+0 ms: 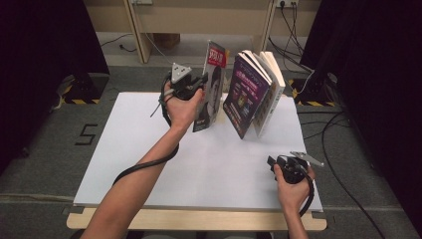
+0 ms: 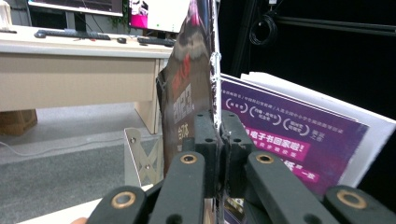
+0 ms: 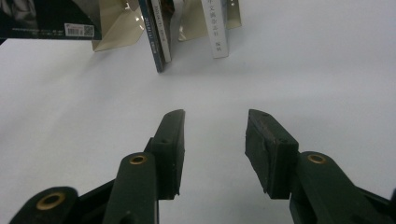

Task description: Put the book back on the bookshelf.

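We take this for a lab or recording studio set up in an office. Black curtains [image 1: 45, 55] hang either side of the left tongs [image 1: 199, 82], cables [image 1: 343, 164] trail over grey carpet [image 1: 50, 149] with hazard-taped stands [image 1: 82, 94], and beyond stands a monitor [image 2: 159, 11] with keyboard [image 2: 60, 34].

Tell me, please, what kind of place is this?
Probably a recording room or lab, not a home: black curtains flank a white-topped table, cables cross the grey carpet, and a desk with monitors stands behind.

"5" on the floor [image 1: 85, 134]
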The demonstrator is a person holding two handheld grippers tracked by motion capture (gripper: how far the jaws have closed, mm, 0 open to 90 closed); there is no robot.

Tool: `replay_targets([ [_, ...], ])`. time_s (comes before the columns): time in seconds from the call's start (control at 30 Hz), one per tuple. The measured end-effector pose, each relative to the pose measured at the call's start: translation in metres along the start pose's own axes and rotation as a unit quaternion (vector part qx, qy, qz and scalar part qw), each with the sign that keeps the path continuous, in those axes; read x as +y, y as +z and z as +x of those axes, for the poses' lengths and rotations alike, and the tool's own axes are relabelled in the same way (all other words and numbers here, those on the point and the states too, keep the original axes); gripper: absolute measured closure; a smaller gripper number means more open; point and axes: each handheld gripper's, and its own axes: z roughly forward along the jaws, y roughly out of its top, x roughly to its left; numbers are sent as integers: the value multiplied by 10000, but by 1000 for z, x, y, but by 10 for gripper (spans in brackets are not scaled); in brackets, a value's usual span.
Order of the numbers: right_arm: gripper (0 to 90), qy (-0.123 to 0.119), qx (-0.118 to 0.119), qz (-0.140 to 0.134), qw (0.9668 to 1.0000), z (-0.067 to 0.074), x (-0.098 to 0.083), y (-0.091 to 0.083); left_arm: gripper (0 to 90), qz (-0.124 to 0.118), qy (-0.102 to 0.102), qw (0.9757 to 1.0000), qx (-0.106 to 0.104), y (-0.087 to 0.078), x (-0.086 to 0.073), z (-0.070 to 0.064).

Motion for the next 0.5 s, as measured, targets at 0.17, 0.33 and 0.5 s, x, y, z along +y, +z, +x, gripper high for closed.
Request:
replay_targets([
  [0.17,579,-18,6,30,10000,0,-1,1,867,-38,48,10000,51,11,-13,2],
  [0.33,579,9,30,73,10000,0,-2,2,864,-19,9,10000,53,15,-23,6],
  [0.5,579,-3,32,78,10000,1,-2,2,859,188,131,9996,133,11,-27,7],
])
